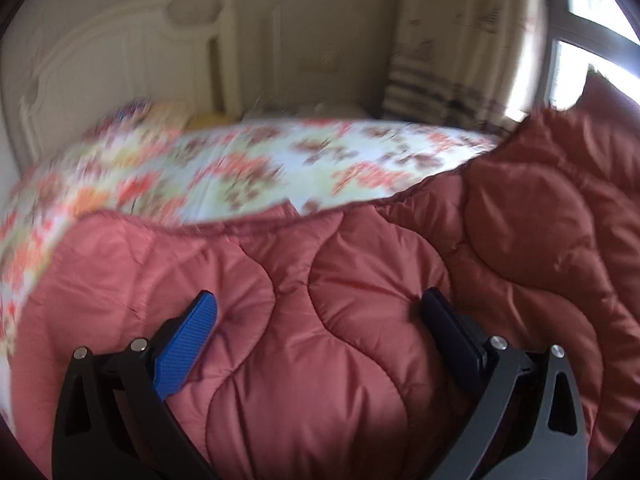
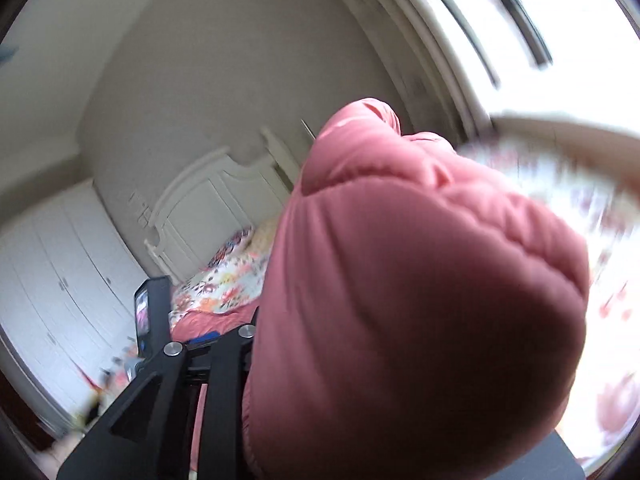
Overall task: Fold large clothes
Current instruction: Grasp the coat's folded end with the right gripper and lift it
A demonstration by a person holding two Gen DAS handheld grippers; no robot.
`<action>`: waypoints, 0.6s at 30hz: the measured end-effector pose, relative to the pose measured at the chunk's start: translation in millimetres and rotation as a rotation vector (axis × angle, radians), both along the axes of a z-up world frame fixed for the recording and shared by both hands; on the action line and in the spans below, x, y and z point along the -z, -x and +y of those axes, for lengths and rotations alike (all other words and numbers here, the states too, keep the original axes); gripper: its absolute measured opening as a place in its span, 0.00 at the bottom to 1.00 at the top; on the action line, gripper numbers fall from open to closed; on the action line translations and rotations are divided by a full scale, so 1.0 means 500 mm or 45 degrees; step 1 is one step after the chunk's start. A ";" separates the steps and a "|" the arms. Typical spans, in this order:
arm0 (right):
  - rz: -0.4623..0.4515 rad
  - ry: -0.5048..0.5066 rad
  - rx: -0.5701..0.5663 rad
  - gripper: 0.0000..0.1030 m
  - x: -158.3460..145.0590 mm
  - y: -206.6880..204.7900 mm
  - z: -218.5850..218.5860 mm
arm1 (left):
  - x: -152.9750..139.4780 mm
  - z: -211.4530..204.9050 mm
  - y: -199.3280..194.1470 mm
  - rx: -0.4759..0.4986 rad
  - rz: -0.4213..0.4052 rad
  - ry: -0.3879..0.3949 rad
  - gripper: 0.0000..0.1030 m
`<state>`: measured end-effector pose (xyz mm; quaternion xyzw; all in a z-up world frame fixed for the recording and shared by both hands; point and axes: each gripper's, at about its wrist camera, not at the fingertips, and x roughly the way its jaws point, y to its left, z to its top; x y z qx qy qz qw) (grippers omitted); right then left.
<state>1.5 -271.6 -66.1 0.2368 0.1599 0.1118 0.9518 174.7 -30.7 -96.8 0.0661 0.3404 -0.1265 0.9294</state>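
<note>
Bunching upward from the right gripper (image 2: 280, 344), the quilt (image 2: 400, 280) peaks.

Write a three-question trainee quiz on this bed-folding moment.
1. True or false: the sheet beyond the pink quilt is plain white.
2. What is bunched up in the right gripper? A a pillow, B the pink quilt, C a towel.
3. Fill in: at the far end of the bed stands a white ____.

Key: 1 false, it is floral; 2 B; 3 headboard.
</note>
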 end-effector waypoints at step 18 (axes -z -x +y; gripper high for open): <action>-0.087 0.240 0.021 0.31 -0.033 0.035 -0.010 | 0.003 -0.132 -0.126 -0.010 0.146 -0.379 0.97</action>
